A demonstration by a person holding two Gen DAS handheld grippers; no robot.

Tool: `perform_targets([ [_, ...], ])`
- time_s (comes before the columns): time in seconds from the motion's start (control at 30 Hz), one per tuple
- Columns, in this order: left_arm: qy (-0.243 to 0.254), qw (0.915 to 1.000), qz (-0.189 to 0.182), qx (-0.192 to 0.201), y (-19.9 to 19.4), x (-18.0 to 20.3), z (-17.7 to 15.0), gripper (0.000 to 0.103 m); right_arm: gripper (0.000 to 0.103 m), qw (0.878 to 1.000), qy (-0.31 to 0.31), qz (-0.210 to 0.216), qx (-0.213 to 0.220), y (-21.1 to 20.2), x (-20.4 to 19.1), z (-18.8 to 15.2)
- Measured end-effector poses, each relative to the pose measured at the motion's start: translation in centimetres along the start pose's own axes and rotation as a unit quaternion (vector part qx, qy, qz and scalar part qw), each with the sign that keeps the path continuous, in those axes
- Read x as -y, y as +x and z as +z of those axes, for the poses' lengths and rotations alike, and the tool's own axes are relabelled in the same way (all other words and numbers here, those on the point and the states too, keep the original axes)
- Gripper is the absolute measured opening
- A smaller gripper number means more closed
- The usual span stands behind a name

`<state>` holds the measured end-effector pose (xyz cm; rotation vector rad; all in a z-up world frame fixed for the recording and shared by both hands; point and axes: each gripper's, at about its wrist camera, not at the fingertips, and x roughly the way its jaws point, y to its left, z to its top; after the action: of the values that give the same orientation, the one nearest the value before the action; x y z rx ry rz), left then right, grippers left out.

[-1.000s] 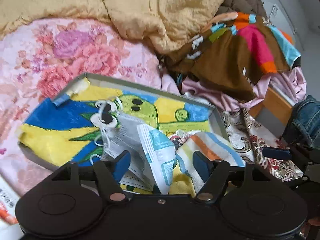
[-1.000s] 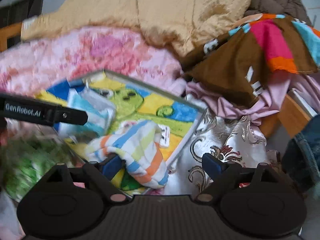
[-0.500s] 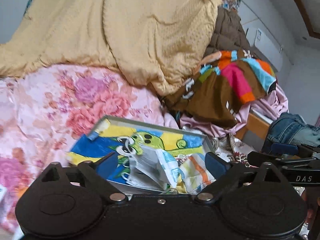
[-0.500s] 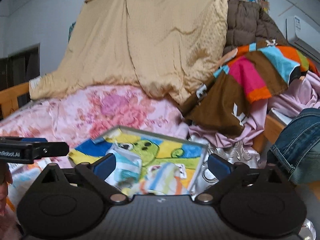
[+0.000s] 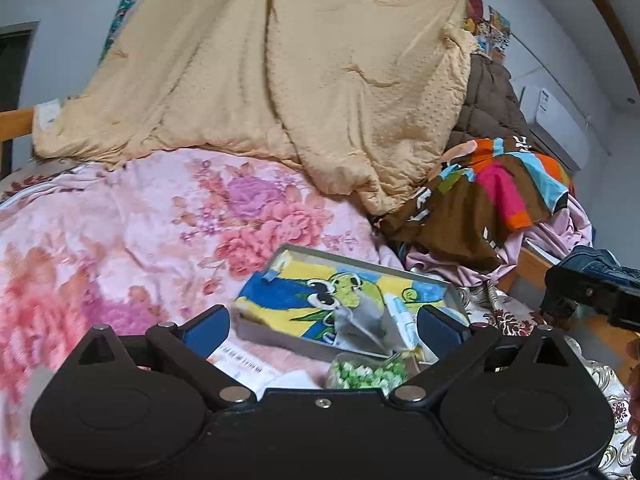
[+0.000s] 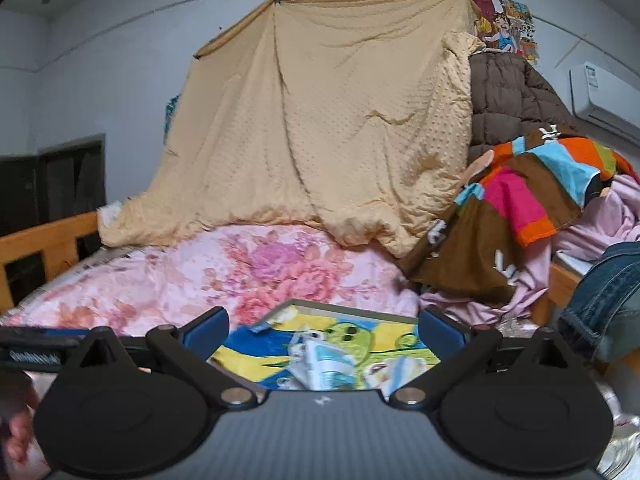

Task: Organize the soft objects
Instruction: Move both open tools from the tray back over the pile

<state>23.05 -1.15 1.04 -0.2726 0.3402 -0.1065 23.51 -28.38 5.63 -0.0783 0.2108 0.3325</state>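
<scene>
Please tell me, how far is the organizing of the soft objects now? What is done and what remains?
Done: face masks and a striped cloth lie in the metal tray. In hand: nothing; the left claw and right claw are open and empty, their jaws just opened. Left: perhaps the green-white bag beside the tray.

The tan blanket (image 6: 328,120) is soft cloth with a raised dotted texture. The floral bedspread (image 5: 160,232) at 9 o'clock looks plush with a faint sheen. The tray (image 5: 276,334) has a matt grey metal rim. The left hand-held gripper (image 5: 324,322) is matt black plastic with smooth blue pads (image 5: 208,326). The bed frame (image 6: 48,244) is varnished wood; the jeans (image 6: 608,292) are coarse denim.
</scene>
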Motion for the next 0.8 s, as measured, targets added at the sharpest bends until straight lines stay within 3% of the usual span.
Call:
perform_targets([
  [0.23, 0.015, 0.9994, 0.010, -0.028, -3.6, -0.2, -1.3, 0.101, 0.103, 0.999, 0.033, 0.024, 0.026, -2.1, -2.3, -1.9],
  [0.47, 0.001, 0.9983, 0.035, -0.046, -7.1, -1.0, -3.8, 0.102, 0.103, 0.998, -0.001, 0.054, 0.038, -3.9, -4.3, -4.2],
  [0.63, -0.008, 0.9964, 0.057, -0.062, -9.0, -1.7, -5.1, 0.102, 0.103, 0.997, -0.019, 0.073, 0.020, -4.8, -5.4, -5.4],
  [0.8, -0.012, 0.9950, 0.070, -0.071, -10.3, -1.7, -5.8, 0.102, 0.103, 0.996, -0.043, 0.077, -0.026, -5.2, -6.8, -6.4],
])
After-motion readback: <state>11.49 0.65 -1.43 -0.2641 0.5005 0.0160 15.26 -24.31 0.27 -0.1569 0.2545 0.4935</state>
